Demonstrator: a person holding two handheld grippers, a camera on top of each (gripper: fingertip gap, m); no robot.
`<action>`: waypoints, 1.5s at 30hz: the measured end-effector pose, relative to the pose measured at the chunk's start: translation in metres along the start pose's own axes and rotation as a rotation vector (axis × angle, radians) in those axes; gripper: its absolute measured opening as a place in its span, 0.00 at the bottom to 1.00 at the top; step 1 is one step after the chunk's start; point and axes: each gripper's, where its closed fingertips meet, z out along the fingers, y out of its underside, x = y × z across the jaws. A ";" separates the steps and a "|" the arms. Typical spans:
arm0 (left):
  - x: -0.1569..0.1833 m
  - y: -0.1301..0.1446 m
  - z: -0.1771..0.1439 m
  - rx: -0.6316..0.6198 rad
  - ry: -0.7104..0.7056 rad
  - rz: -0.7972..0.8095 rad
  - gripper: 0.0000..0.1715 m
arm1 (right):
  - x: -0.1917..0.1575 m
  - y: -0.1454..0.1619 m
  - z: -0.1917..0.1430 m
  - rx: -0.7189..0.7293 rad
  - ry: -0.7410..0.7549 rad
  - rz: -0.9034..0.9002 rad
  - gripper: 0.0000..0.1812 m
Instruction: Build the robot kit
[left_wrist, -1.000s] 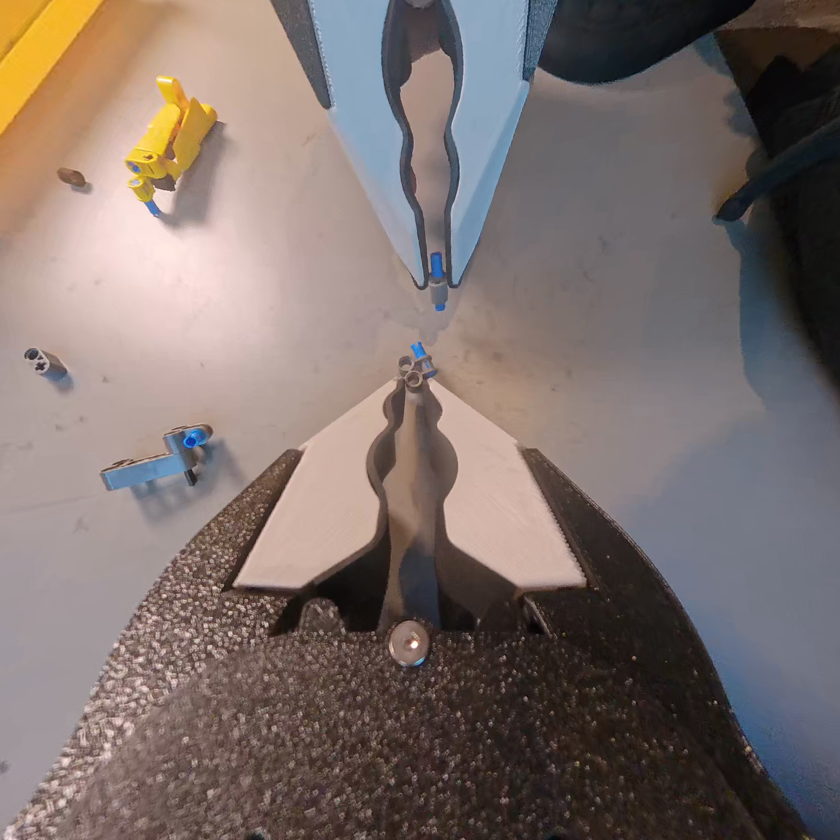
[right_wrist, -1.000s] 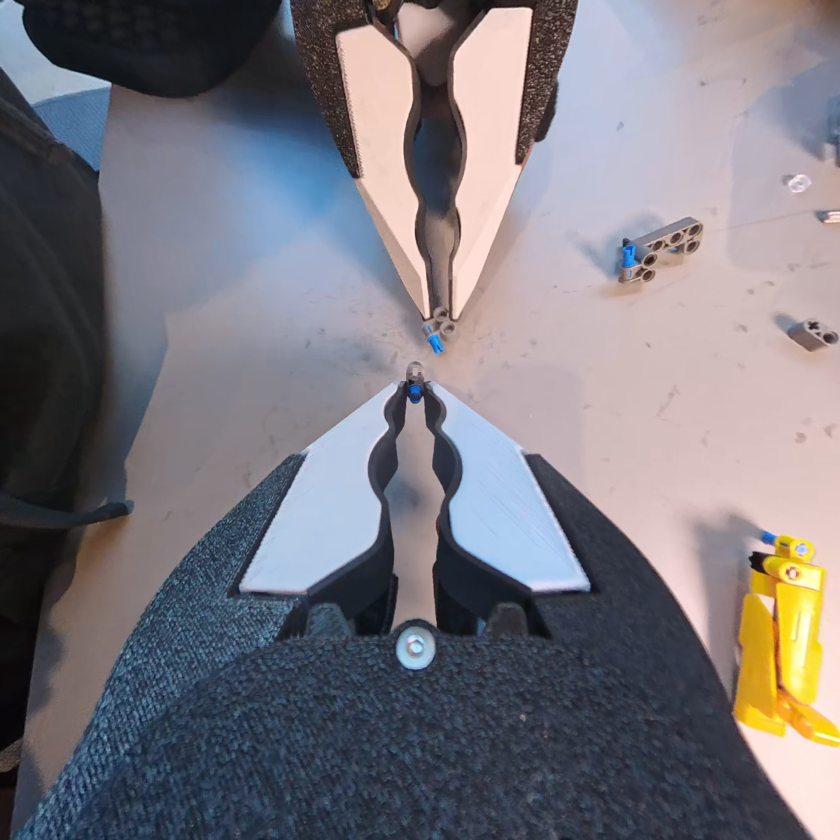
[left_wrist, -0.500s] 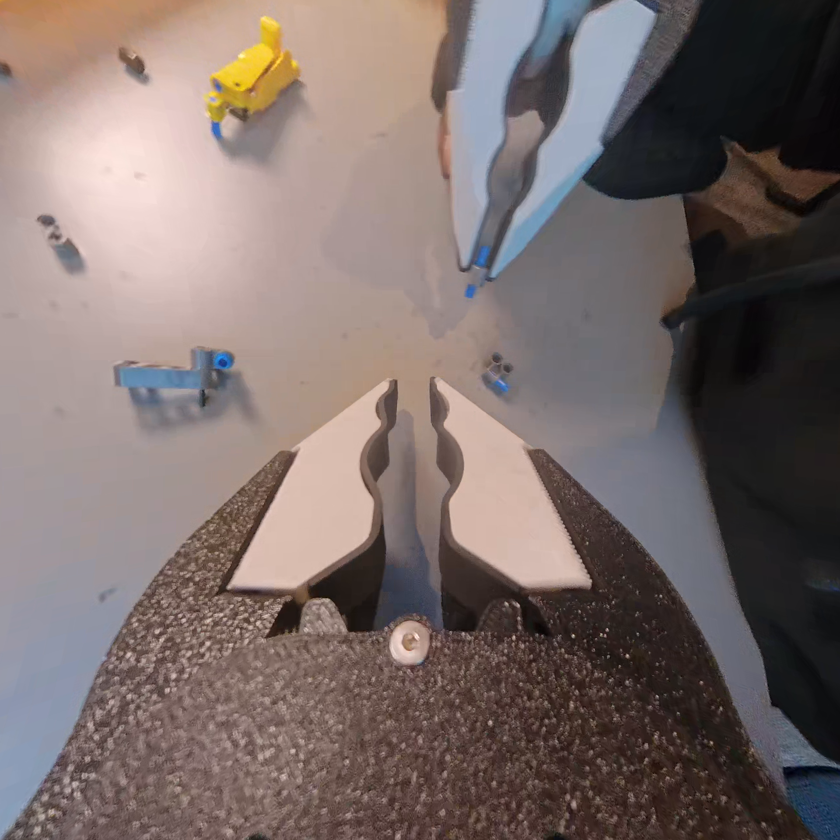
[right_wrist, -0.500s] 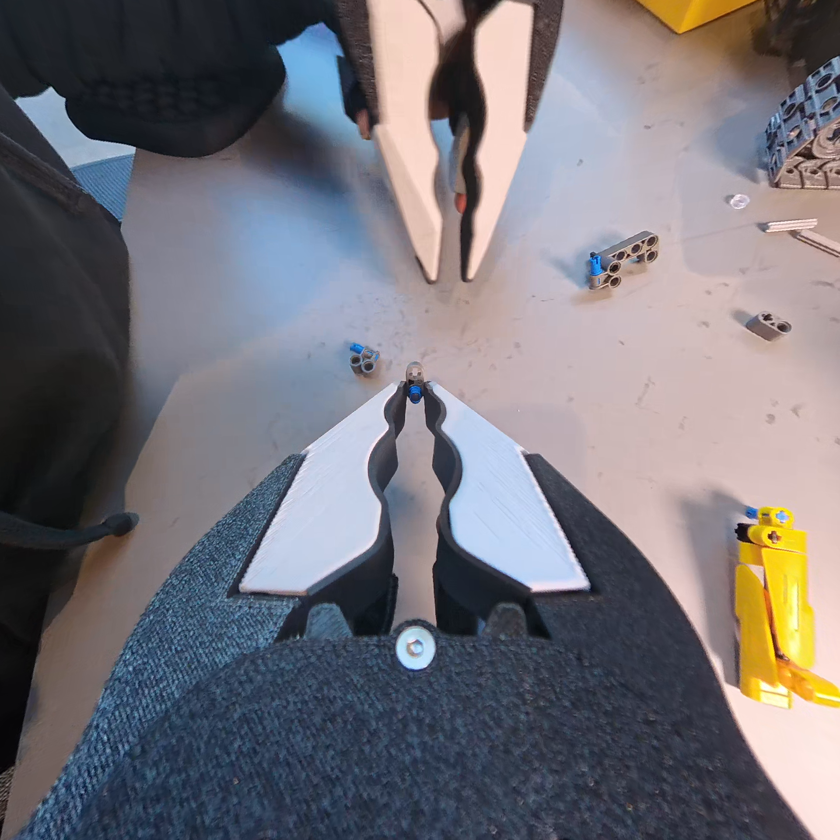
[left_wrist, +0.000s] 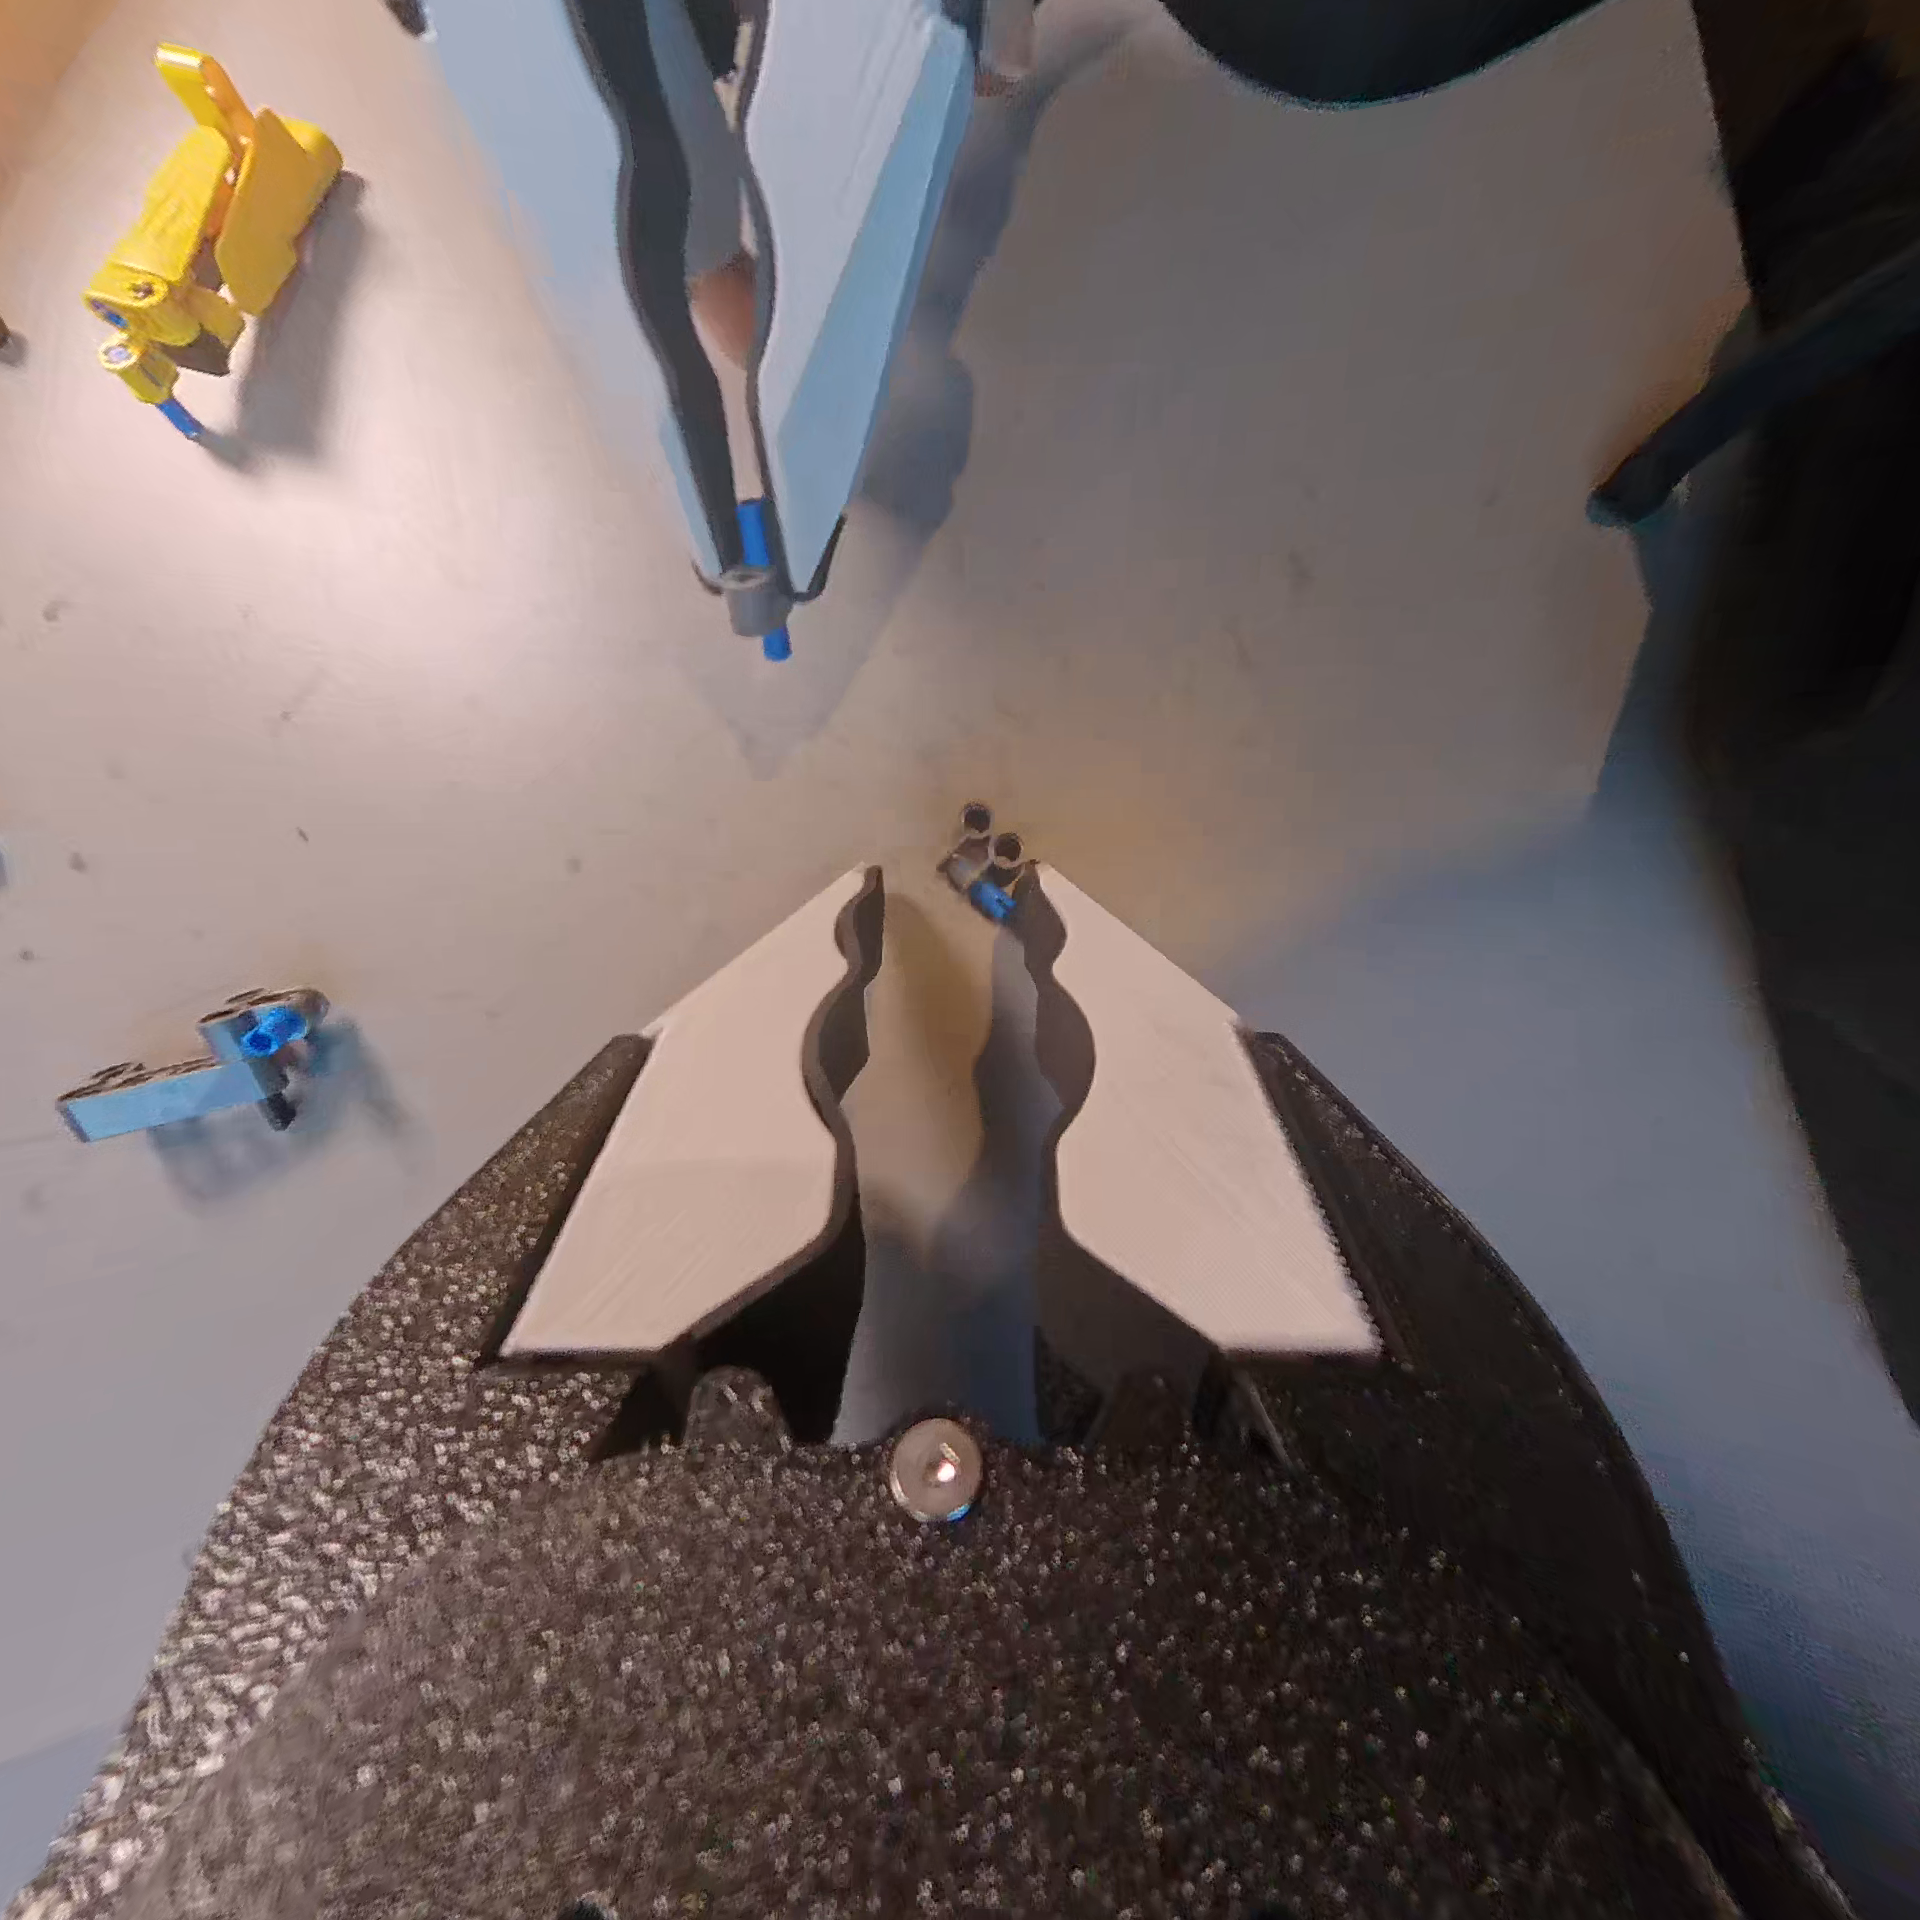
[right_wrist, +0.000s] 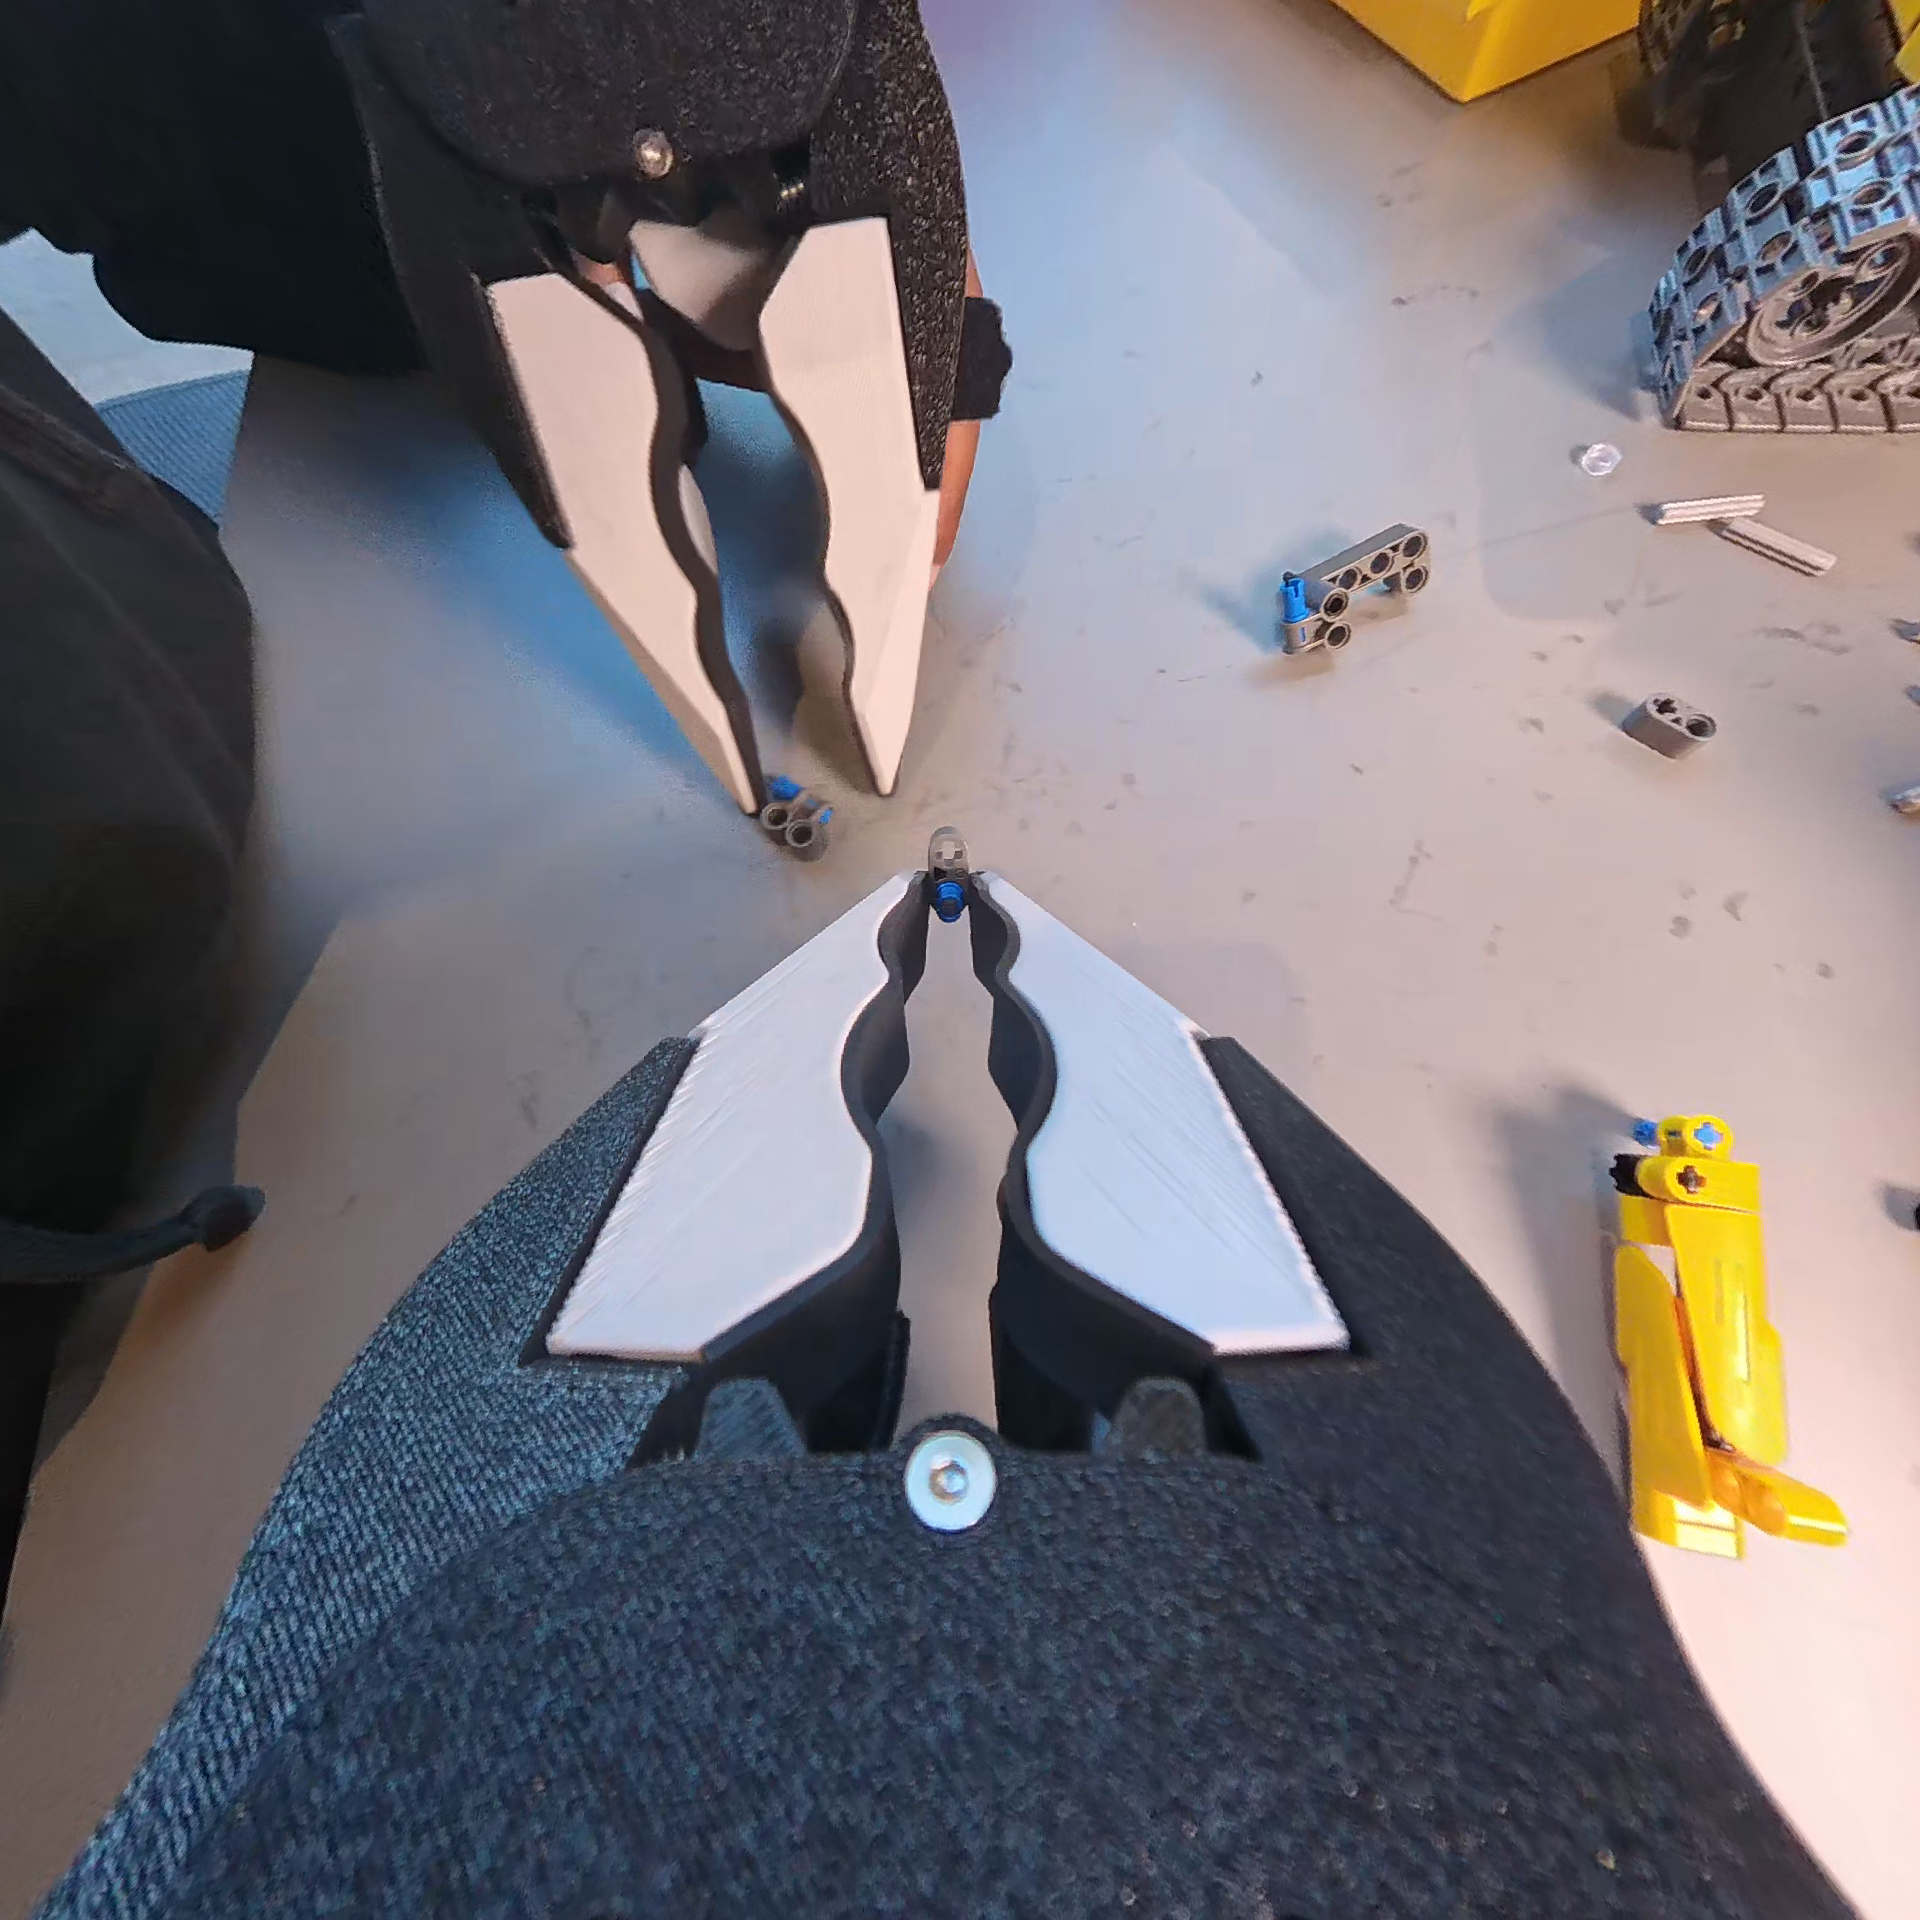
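My left gripper (left_wrist: 956, 873) is open and low over the grey table. A small grey double connector with a blue pin (left_wrist: 987, 857) lies on the table just in front of the tips, close to the right finger. In the right wrist view the left gripper (right_wrist: 821, 790) shows open, with that connector (right_wrist: 795, 821) beside one tip. My right gripper (right_wrist: 945, 883) is shut on a blue pin with a grey sleeve (right_wrist: 945, 857), held just above the table. It also shows in the left wrist view (left_wrist: 758, 582), pointing towards the left gripper.
A yellow assembly (right_wrist: 1704, 1340) (left_wrist: 197, 239), a grey angled beam with a blue pin (right_wrist: 1351, 587) (left_wrist: 187, 1070), a small grey connector (right_wrist: 1668, 724), grey axles (right_wrist: 1745, 530) and a tracked wheel (right_wrist: 1797, 301) lie on the table. A person's dark clothing (right_wrist: 104, 727) borders the table edge. The small grey connector (right_wrist: 1668, 724) is about 15 cm from my right fingertips.
My left gripper opened and let go of the grey double connector, which fell to the table. It has come back down beside it, opened wider. My right gripper still holds its pin.
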 end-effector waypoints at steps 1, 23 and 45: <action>-0.004 0.002 -0.002 0.000 -0.008 -0.008 0.14 | 0.000 0.000 0.000 0.001 0.001 -0.001 0.04; 0.002 -0.004 0.001 0.000 -0.058 0.148 0.08 | 0.001 0.002 0.001 0.005 -0.005 0.005 0.04; -0.037 -0.042 -0.023 0.502 0.415 -0.926 0.05 | -0.002 -0.016 0.000 0.085 0.013 -0.024 0.04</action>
